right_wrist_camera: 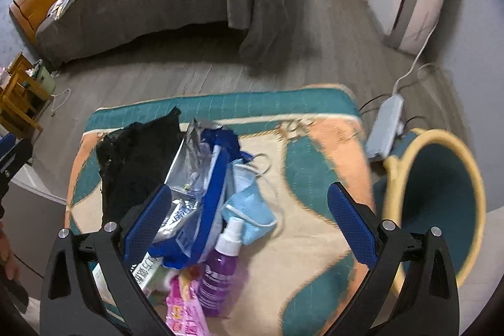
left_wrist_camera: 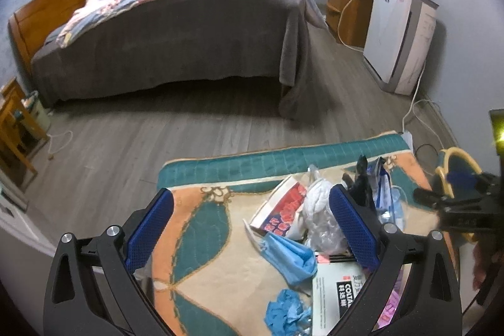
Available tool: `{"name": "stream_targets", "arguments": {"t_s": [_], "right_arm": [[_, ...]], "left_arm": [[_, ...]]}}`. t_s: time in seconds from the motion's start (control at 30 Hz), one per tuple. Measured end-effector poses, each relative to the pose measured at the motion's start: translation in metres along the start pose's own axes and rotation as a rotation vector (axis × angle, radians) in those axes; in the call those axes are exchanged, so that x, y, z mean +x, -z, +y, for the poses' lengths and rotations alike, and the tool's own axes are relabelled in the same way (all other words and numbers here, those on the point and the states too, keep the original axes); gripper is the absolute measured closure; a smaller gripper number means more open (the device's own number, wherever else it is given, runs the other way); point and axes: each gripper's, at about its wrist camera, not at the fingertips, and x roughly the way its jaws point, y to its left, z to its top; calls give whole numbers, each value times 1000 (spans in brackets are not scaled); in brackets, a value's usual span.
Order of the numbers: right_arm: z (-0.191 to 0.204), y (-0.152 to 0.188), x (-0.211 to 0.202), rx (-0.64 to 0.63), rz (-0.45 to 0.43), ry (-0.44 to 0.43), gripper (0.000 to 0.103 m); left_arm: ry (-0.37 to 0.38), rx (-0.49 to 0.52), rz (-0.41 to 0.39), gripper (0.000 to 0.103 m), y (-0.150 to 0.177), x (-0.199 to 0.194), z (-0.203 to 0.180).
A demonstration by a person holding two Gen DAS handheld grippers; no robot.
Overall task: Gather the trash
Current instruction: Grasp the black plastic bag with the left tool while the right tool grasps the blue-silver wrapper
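Note:
Trash lies heaped on a patterned rug point(left_wrist_camera: 201, 241) point(right_wrist_camera: 315, 178). In the left wrist view I see a red printed box point(left_wrist_camera: 283, 207), a crumpled clear plastic bag point(left_wrist_camera: 321, 216), a blue face mask point(left_wrist_camera: 293, 257), blue gloves point(left_wrist_camera: 286, 314) and a white booklet point(left_wrist_camera: 337, 292). My left gripper point(left_wrist_camera: 252, 229) hangs open above them, holding nothing. The right wrist view shows a black bag point(right_wrist_camera: 138, 159), a blue and silver pouch point(right_wrist_camera: 201, 185), another mask point(right_wrist_camera: 249, 210), a purple spray bottle point(right_wrist_camera: 220, 266) and a pink packet point(right_wrist_camera: 186, 304). My right gripper point(right_wrist_camera: 249, 222) is open over these.
A teal bin with a yellow rim point(right_wrist_camera: 438, 203) stands at the rug's right edge, beside a power strip point(right_wrist_camera: 386, 125) with cables. A bed point(left_wrist_camera: 176, 30) fills the far side, a white appliance point(left_wrist_camera: 400, 37) stands at the right wall, wooden furniture point(left_wrist_camera: 15, 128) on the left.

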Motion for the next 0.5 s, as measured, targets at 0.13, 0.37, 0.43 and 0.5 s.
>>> {"name": "stream_targets", "arguments": {"t_s": [0.13,0.37,0.43,0.5], "right_arm": [[7,1,18,-17,52,-38,22],[16,7,38,-43,107,-88,47],[17,10,43,-41,121,-98,48],[16,10,42,-30,118,-112,50]], "left_arm": [[31,6,1,5,-2,8,-4],[117,87,17,7,-1,25,-37],[153,109,32,8,0,31,-48],[171,130,46,8,3,38,-57]]}}
